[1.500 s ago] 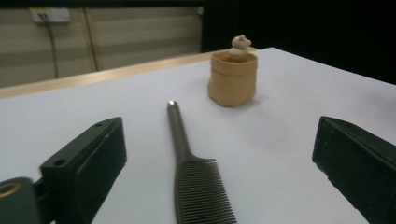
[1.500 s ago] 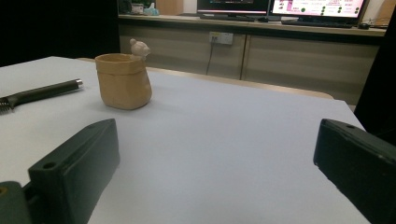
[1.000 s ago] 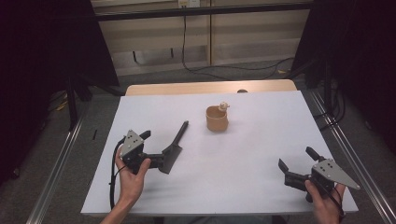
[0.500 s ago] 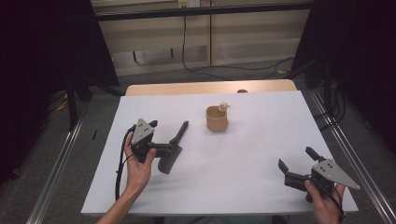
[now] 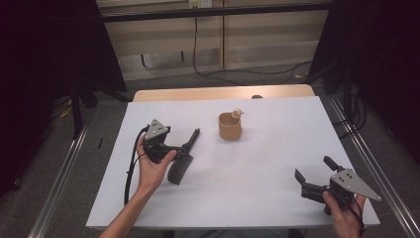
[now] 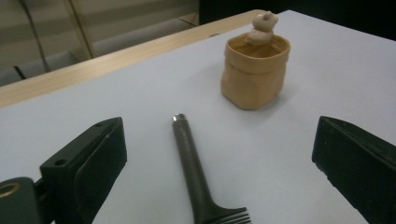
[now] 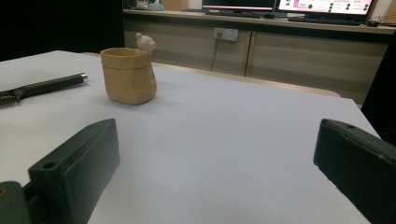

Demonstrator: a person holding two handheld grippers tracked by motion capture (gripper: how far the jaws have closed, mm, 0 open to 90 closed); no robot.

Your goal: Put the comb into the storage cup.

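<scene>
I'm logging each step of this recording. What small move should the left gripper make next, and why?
Probably lower the left gripper and close it on the spatula. Its jaws stand wide open on either side of the dark handle, which lies flat on the white table and points toward the tan cup. Nothing is gripped yet. The right gripper waits open, far off.
</scene>
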